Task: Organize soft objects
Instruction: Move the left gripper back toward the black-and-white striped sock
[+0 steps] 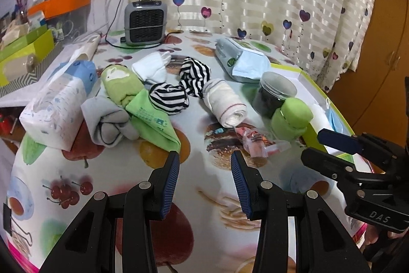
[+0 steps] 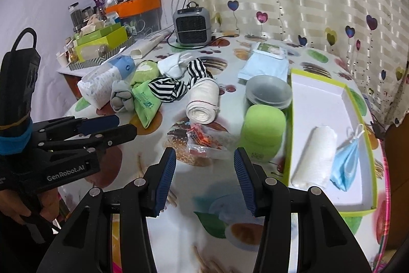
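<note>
A pile of soft things lies mid-table: a rolled white towel [image 1: 226, 104] [image 2: 203, 102], a striped black-and-white cloth [image 1: 179, 88] [image 2: 170, 88], a green cloth [image 1: 150, 119] [image 2: 145, 104], a grey sock [image 1: 107, 122], a white sock [image 1: 153, 67] and a green plush [image 1: 120, 82]. A green-rimmed white box [image 2: 319, 94] holds a rolled white towel [image 2: 315, 156] and a blue face mask [image 2: 346, 166]. My left gripper [image 1: 204, 181] is open and empty above the table. My right gripper [image 2: 204, 178] is open and empty, left of the box.
A tissue pack [image 1: 56, 106], a candy wrapper [image 1: 258, 142] [image 2: 202, 140], a green-lidded jar [image 1: 291, 119] [image 2: 263, 134], a dark jar [image 1: 274, 94], wipes packs [image 1: 240, 60] and a small grey heater [image 1: 145, 22] stand on the fruit-print tablecloth [image 1: 199, 196]. Cluttered boxes [image 2: 102, 42] sit at left.
</note>
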